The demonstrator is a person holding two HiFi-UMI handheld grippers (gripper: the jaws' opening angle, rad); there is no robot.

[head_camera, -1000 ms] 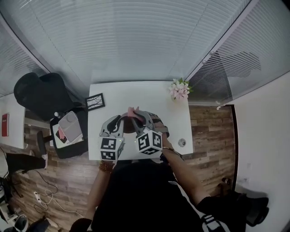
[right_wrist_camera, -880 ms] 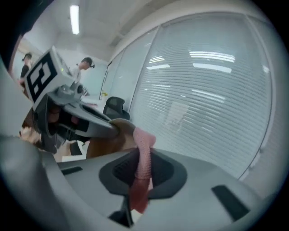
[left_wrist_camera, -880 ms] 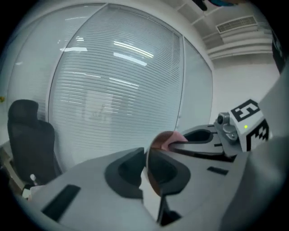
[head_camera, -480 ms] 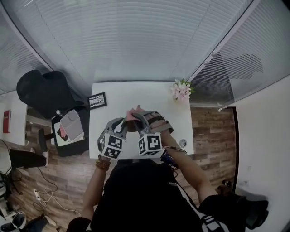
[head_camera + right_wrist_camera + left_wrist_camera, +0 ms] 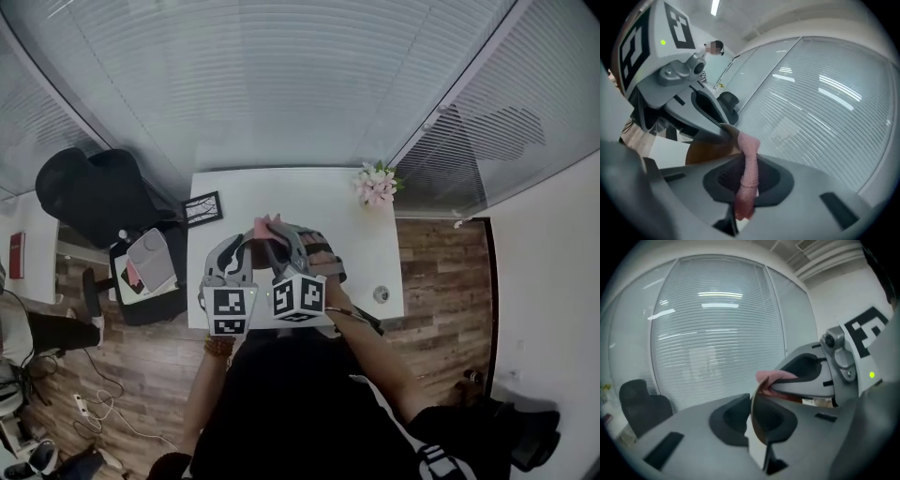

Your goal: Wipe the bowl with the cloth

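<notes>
- The left gripper (image 5: 753, 423) has the bowl's thin rim between its fingers (image 5: 727, 420). The fingers have just been closing and now stand nearly together, pinching that edge.
- The right gripper (image 5: 745, 187) has its fingers (image 5: 721, 180) closed on the pink cloth (image 5: 749, 171). The cloth stands up out of them as a bunched strip.
- The bowl (image 5: 705, 151) is brown and is tipped on edge between the two grippers, over the near half of the white table (image 5: 281, 192). I cannot tell whether it touches the tabletop.
- The upper end of the cloth reaches the bowl's rim and lies against it. In the left gripper view it shows as a pink fold at the top of the rim, under one finger of the right gripper.
- In the head view both grippers lie close together in front of the person, their marker cubes side by side at the table's near edge.
- A small black picture frame (image 5: 200, 209) stands near the table's far left corner.
- A bunch of pink and white flowers (image 5: 375, 184) stands at the far right corner.
- A black office chair (image 5: 89, 192) is on the floor to the left of the table, and closed blinds cover the walls behind it.
</notes>
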